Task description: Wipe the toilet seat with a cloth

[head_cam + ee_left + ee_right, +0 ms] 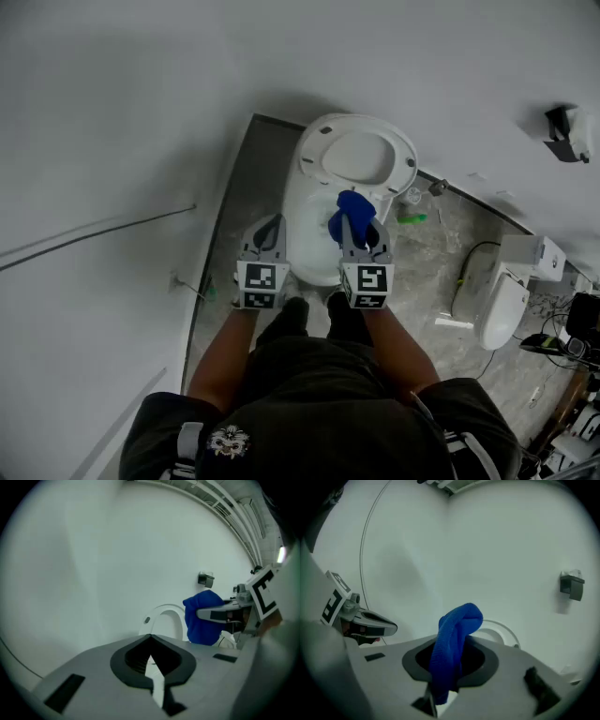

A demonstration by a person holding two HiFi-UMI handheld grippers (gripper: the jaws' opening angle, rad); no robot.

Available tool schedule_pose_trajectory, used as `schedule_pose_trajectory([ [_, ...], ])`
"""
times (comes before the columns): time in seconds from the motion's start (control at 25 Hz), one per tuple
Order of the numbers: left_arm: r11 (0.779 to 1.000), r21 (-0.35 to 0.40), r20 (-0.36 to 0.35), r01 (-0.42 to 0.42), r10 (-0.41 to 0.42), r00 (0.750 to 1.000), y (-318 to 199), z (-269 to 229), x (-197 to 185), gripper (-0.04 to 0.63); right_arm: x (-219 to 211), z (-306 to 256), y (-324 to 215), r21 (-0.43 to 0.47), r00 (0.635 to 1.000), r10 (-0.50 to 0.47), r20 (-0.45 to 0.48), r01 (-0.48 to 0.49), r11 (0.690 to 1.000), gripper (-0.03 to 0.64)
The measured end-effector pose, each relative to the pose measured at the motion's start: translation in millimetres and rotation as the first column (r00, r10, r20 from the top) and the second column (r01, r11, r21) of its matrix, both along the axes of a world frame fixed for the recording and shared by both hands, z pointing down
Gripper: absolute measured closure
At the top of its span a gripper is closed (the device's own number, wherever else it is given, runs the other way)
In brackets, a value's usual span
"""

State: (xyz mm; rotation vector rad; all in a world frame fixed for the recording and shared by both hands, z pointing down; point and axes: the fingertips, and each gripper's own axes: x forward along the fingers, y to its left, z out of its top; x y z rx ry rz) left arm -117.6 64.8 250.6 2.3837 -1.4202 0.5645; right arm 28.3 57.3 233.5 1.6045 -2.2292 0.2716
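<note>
A white toilet (314, 234) stands against the wall, its oval seat ring (359, 156) at the far end. My right gripper (356, 227) is shut on a blue cloth (353, 210), which bunches up above the bowl. In the right gripper view the cloth (452, 644) hangs folded between the jaws of that gripper (457, 667). My left gripper (273, 225) hovers over the toilet's left edge, shut with nothing in it. In the left gripper view its jaws (151, 638) meet, with the seat ring (164, 619), the cloth (201, 618) and the right gripper (224, 615) beyond.
A white wall runs along the left and back. A grey floor strip (239, 202) lies left of the toilet. On the marbled floor to the right are a green item (411, 219), a cable (466, 267) and a second white fixture (506, 305). A black holder (562, 131) hangs on the wall.
</note>
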Motion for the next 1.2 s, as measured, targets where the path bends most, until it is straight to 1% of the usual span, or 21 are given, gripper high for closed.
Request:
schedule_pose_trajectory([
  [0.12,1.0,-0.011,0.0,0.009,-0.009,1.0,-15.6,9.2,4.5,0.595,-0.1,10.5,-24.9,-0.005,1.0,-0.026,-0.007,0.026,1.0,0.538],
  [0.24,0.998,-0.047,-0.048,0.036,-0.038,0.998,-31.1,20.0,14.2,0.595,6.4,22.6,-49.4,-0.025,1.0,-0.027,-0.001,0.027,0.999,0.538],
  [0.32,0.997,-0.064,-0.063,0.053,-0.057,0.996,-41.6,27.7,19.3,0.595,8.1,29.9,-65.6,-0.042,1.0,-0.028,0.012,0.029,0.999,0.538],
  [0.48,0.994,-0.076,-0.052,0.076,-0.08,0.995,-60.7,41.7,26.2,0.595,16.9,51.7,-103.8,-0.057,1.0,-0.001,0.025,0.002,0.998,0.538],
  [0.64,0.989,-0.102,-0.033,0.106,-0.11,0.993,-69.9,59.5,25.7,0.595,17.9,72.6,-140.7,-0.108,0.999,0.028,0.045,-0.023,0.994,0.538],
  [0.76,0.985,-0.121,-0.026,0.12,-0.124,0.992,-73.9,70.2,27.5,0.595,24.7,85.5,-164.3,-0.14,0.999,0.039,0.038,-0.034,0.99,0.538],
  [0.96,0.982,-0.139,-0.011,0.13,-0.132,0.991,-78.0,83.9,30.0,0.595,33.5,86.0,-192.6,-0.13,0.998,0.047,0.035,-0.042,0.991,0.538],
  [1.2,0.982,-0.157,-0.01,0.108,-0.111,0.994,-78.6,92.9,41.0,0.595,52.8,83.2,-199.5,-0.127,0.997,0.073,0.037,-0.068,0.99,0.538],
])
